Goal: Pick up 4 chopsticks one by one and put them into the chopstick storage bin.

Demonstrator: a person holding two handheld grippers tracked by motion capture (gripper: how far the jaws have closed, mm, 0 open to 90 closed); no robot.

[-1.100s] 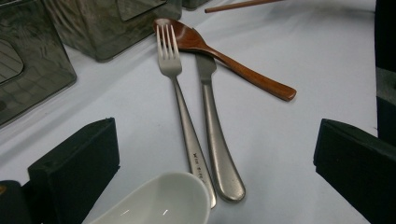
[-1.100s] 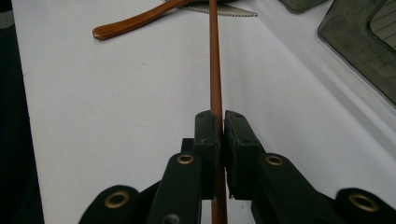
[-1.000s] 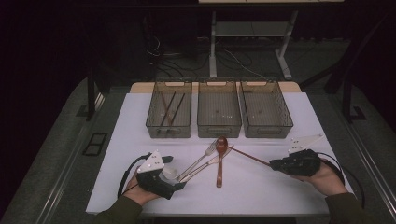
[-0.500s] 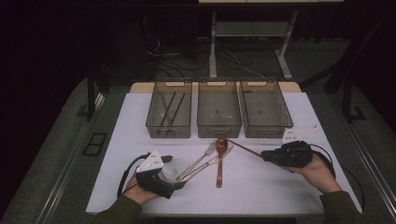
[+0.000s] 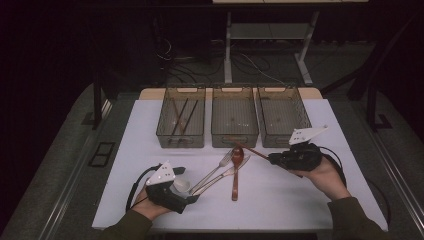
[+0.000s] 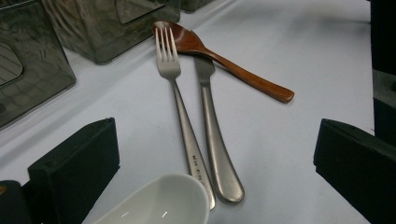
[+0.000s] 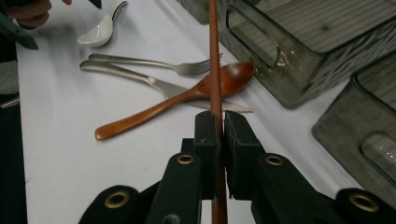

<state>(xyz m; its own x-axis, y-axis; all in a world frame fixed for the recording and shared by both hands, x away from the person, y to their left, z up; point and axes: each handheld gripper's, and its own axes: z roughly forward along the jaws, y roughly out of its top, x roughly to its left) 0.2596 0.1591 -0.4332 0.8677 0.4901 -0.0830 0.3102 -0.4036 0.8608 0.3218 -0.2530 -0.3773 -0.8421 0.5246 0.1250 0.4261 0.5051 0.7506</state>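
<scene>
High view first: the right gripper [image 5: 272, 159] has swung in from the table's right edge toward the middle and lifted a little, and the brown chopstick [image 5: 250, 150] clamped in it now hangs clear of the sheet, its tip near the front of the middle bin [image 5: 235, 116]. The left bin [image 5: 181, 117] already holds 2 or 3 sticks, so I'd say that's where this one is headed. The left gripper [image 5: 192, 198] hasn't budged.

Left gripper view: jaws wide apart, gripping nothing; a white spoon [image 6: 161, 203] sits just between them, with the fork [image 6: 180, 112], knife [image 6: 212, 135] and wooden spoon [image 6: 219, 58] beyond.

Right gripper view: both pads pinch tight on the chopstick [image 7: 215, 70], which runs straight out over the wooden spoon [image 7: 187, 95] and knife [image 7: 163, 86]. Grip looks firm, carry underway.
</scene>
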